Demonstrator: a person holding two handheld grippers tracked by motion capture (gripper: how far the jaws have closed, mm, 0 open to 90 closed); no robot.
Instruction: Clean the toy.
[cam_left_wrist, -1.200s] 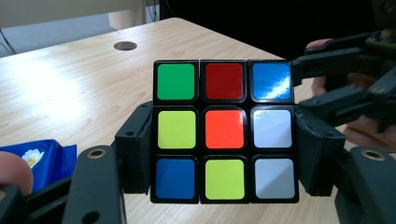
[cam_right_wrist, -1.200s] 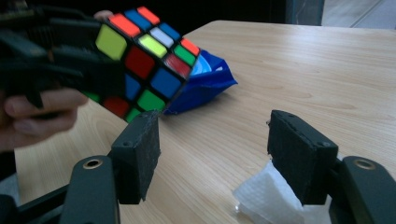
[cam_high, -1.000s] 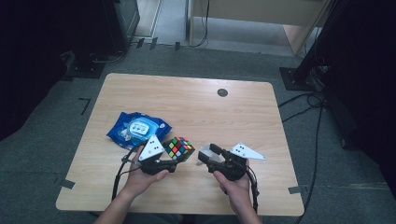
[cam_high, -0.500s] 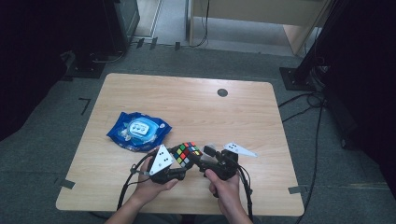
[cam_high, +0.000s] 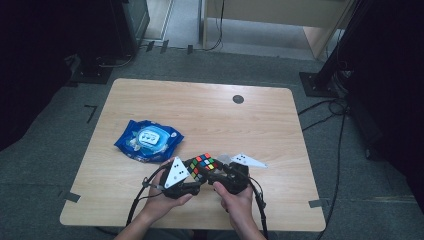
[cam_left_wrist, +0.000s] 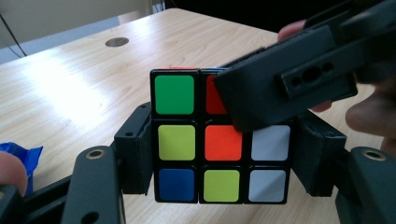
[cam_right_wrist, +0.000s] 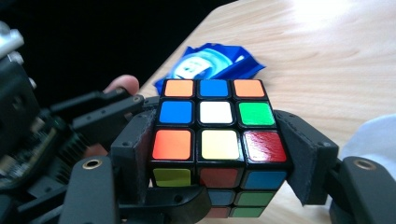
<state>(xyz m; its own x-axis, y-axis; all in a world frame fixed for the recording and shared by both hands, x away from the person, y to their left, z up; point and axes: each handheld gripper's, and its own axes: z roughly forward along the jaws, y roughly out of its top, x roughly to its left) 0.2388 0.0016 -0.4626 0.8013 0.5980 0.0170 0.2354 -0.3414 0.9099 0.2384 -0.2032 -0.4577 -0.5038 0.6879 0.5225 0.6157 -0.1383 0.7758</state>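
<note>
A scrambled Rubik's cube (cam_high: 201, 165) hangs just above the wooden table (cam_high: 210, 120) near its front edge, between my two grippers. My left gripper (cam_high: 195, 175) is shut on it: in the left gripper view its pads (cam_left_wrist: 135, 149) press the two sides of the cube (cam_left_wrist: 219, 140). My right gripper (cam_high: 215, 174) comes in from the other side; its jaws have just been closing with the cube (cam_right_wrist: 217, 135) between them, and its pads (cam_right_wrist: 301, 154) now press the cube's sides. One right jaw crosses the cube's upper corner in the left gripper view.
A blue pack of wet wipes (cam_high: 148, 140) lies on the table left of and behind the hands. A dark round cable hole (cam_high: 238, 99) sits near the far edge. Cables trail from both grippers over the front edge.
Both hands and the cube have shifted slightly right and toward the table's front edge. The right gripper sits closer against the cube than before.
</note>
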